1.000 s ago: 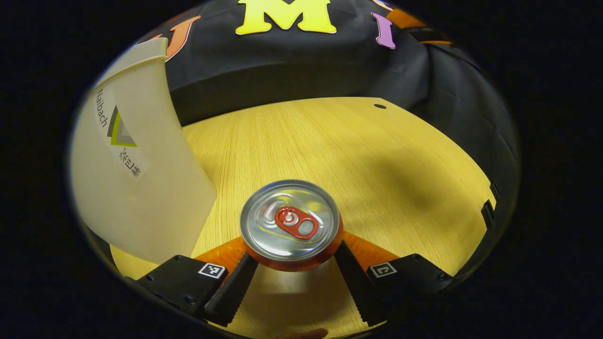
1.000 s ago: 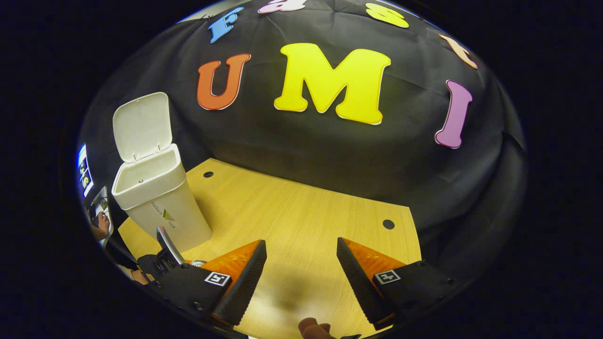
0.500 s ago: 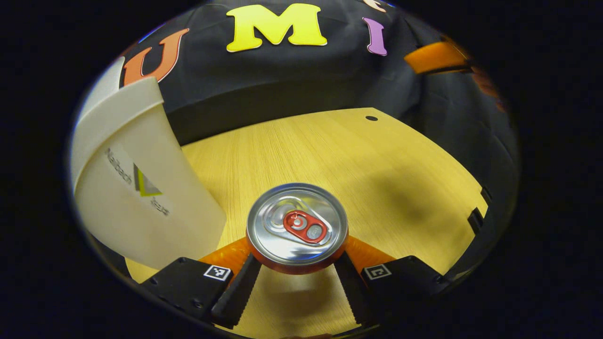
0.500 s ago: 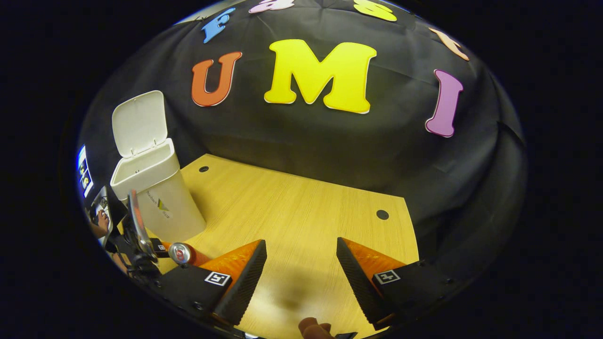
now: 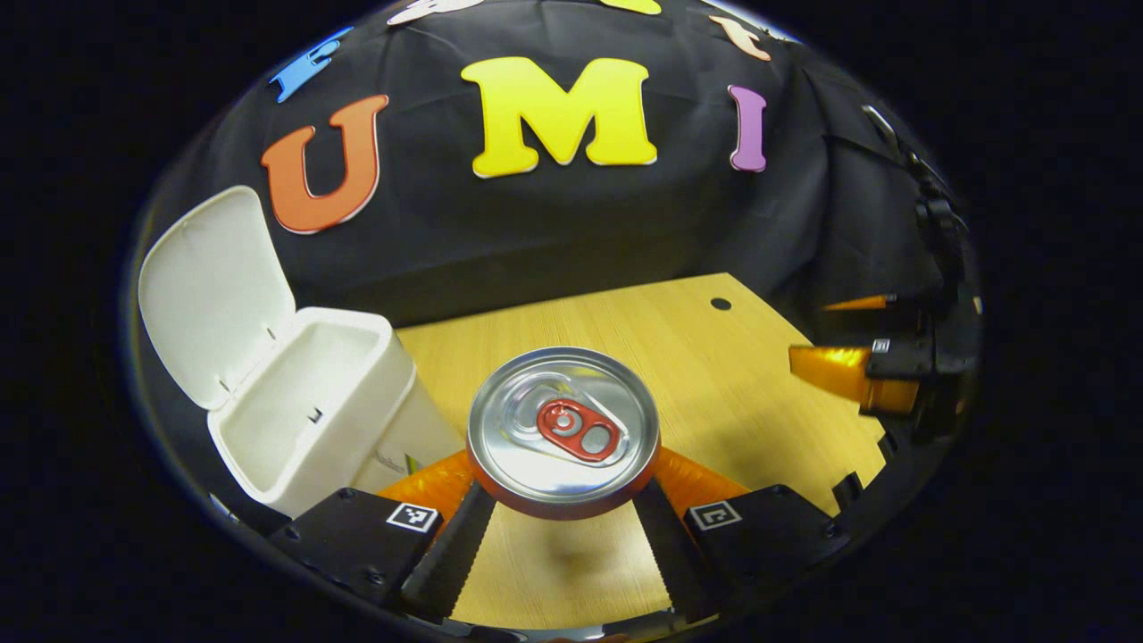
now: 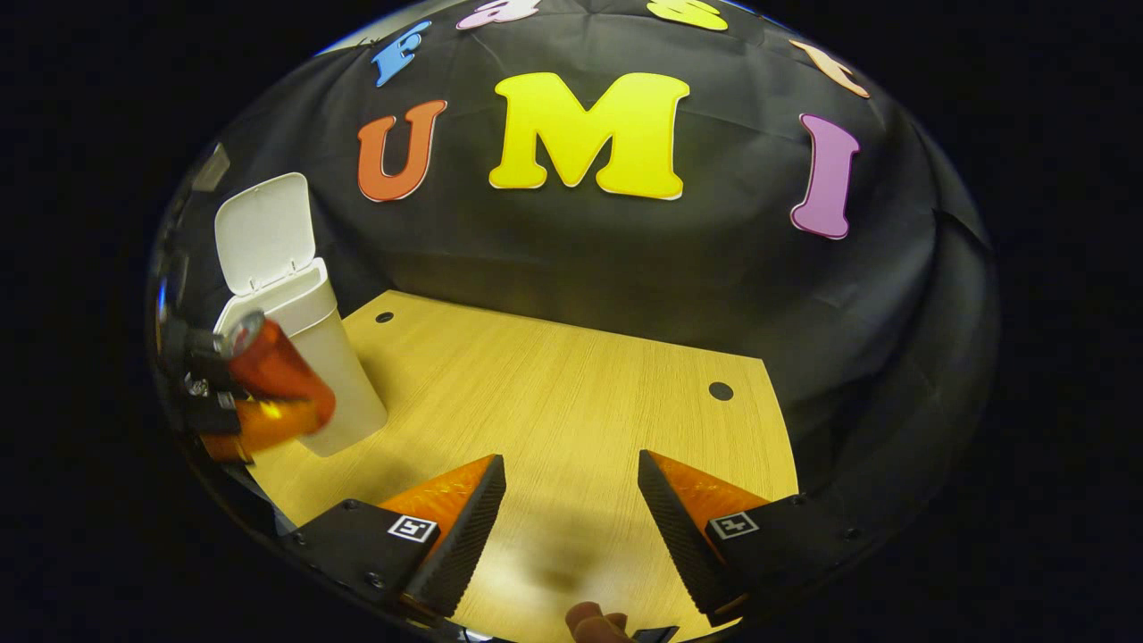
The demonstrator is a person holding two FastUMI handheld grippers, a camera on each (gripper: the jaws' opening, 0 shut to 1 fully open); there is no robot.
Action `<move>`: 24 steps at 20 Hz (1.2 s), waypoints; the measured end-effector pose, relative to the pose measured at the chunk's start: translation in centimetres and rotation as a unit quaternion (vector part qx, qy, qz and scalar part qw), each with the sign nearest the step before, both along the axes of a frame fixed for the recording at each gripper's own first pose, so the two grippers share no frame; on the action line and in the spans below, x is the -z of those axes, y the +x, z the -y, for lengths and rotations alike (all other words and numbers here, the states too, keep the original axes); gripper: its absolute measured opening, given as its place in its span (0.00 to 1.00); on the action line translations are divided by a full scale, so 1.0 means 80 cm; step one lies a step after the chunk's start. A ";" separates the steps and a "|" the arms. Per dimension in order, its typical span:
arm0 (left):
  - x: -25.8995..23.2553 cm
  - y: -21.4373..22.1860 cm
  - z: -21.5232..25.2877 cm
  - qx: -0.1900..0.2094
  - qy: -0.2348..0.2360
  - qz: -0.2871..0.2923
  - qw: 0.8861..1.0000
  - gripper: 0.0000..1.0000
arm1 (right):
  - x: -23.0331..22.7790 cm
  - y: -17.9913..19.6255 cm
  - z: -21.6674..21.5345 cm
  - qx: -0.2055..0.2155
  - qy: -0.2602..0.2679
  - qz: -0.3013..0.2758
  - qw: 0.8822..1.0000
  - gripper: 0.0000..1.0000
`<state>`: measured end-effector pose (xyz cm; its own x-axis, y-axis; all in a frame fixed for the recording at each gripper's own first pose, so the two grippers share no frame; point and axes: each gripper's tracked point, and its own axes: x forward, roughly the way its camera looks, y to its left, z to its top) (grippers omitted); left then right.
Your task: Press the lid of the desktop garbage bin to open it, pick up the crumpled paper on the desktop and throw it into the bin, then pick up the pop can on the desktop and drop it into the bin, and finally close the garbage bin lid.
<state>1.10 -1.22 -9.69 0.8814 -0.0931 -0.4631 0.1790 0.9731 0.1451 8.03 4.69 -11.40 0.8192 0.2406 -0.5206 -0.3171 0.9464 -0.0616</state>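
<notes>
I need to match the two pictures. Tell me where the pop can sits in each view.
Left gripper view: pop can low centre, top-on, between the left hand-held gripper's fingers.
Right gripper view: pop can at far left, tilted, in front of the bin.
Shared landmark: the white bin, lid up.

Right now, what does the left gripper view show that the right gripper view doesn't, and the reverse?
Left gripper view alone: the pop can's silver top with its pull tab, gripped between the left gripper's fingers, and the inside of the open bin. Right gripper view alone: the can's side, tilted in the air beside the bin, and the right gripper's open, empty jaws. Both share: the bin, its raised lid, the can and the wooden desktop.
</notes>
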 end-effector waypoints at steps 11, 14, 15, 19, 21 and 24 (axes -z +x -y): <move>-0.221 0.046 -0.157 -0.134 0.029 0.151 0.979 0.86 | -0.016 0.011 -0.065 -0.042 0.017 0.005 0.999 0.94; -0.225 0.048 -0.203 -0.171 0.018 0.152 0.973 0.85 | -0.012 0.009 -0.081 -0.054 0.014 0.000 0.998 0.94; -0.219 0.049 -0.216 -0.182 0.013 0.147 0.972 0.85 | -0.009 0.008 -0.087 -0.059 0.012 -0.001 0.998 0.94; -0.145 0.067 -0.252 -0.216 -0.034 0.094 0.971 0.86 | 0.006 0.003 -0.097 -0.058 0.005 -0.011 0.998 0.93; -0.101 0.071 -0.268 -0.234 -0.031 0.065 0.970 0.86 | 0.016 -0.001 -0.100 -0.059 0.002 -0.020 0.998 0.94; -0.058 0.067 -0.276 -0.240 -0.018 0.032 0.970 0.86 | 0.028 -0.008 -0.099 -0.061 -0.016 -0.022 0.998 0.93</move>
<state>6.43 20.87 -5.03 0.8543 0.3201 -0.4095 -0.3041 0.9468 0.1056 7.43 12.62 -13.65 0.7612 0.3194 -0.5644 -0.4323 0.8987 -0.0745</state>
